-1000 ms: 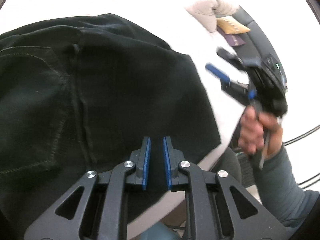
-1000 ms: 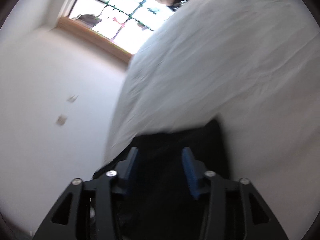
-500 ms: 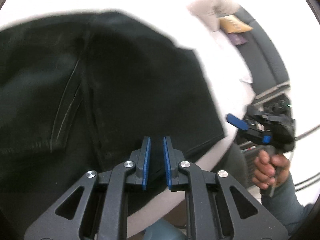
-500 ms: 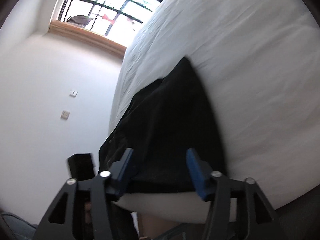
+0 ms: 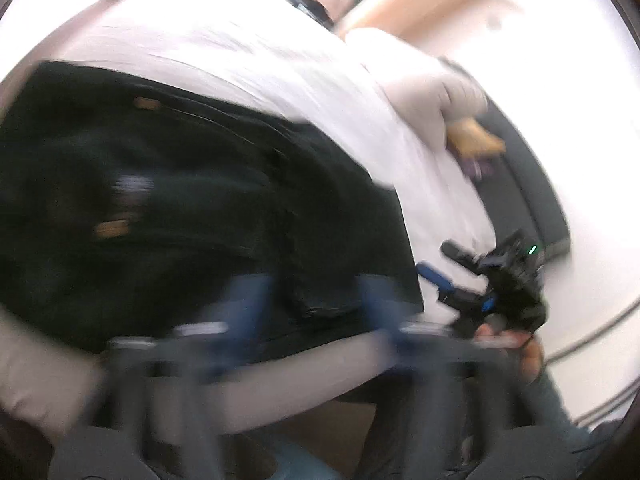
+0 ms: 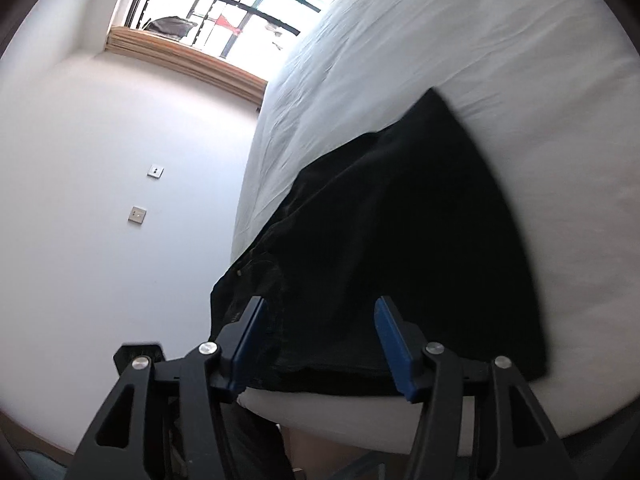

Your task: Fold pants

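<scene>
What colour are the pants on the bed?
Black pants, clearest in the right wrist view.

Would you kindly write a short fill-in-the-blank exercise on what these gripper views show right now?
1. The pants lying on the bed are ____ in colour.
2. The right gripper has its jaws ____.
3. The pads on its fingers are ____.
4. Beyond the bed, a ____ lets in daylight.

Missing words: black; open; blue; window
</scene>
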`<action>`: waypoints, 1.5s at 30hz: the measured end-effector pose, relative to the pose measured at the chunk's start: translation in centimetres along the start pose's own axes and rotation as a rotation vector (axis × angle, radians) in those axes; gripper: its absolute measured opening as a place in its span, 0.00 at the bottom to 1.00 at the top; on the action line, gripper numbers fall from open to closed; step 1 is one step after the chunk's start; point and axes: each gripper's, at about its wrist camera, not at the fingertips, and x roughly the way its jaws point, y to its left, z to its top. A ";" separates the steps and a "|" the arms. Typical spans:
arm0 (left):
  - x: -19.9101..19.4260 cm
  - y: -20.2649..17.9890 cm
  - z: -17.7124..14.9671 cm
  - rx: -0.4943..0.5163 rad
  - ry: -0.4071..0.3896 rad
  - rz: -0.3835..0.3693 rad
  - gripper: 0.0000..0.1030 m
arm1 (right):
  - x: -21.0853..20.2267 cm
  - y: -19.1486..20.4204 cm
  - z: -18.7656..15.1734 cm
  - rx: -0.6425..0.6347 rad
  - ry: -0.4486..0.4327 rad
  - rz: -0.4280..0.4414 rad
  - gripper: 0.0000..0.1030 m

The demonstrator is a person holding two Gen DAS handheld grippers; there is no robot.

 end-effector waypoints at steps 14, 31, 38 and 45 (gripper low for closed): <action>-9.5 14.4 -3.3 -0.592 -0.399 -0.119 1.00 | 3.5 2.9 0.1 -0.031 0.064 -0.012 0.57; -6.3 17.5 -2.7 -0.670 -0.435 -0.178 0.86 | 5.3 3.2 -1.3 -0.007 0.107 -0.075 0.57; -5.9 17.8 -2.4 -0.700 -0.464 -0.208 0.86 | 5.1 2.7 -1.1 0.006 0.097 -0.054 0.57; -5.8 18.3 -1.8 -0.720 -0.430 -0.229 0.38 | 5.8 3.1 -0.9 -0.003 0.106 -0.016 0.57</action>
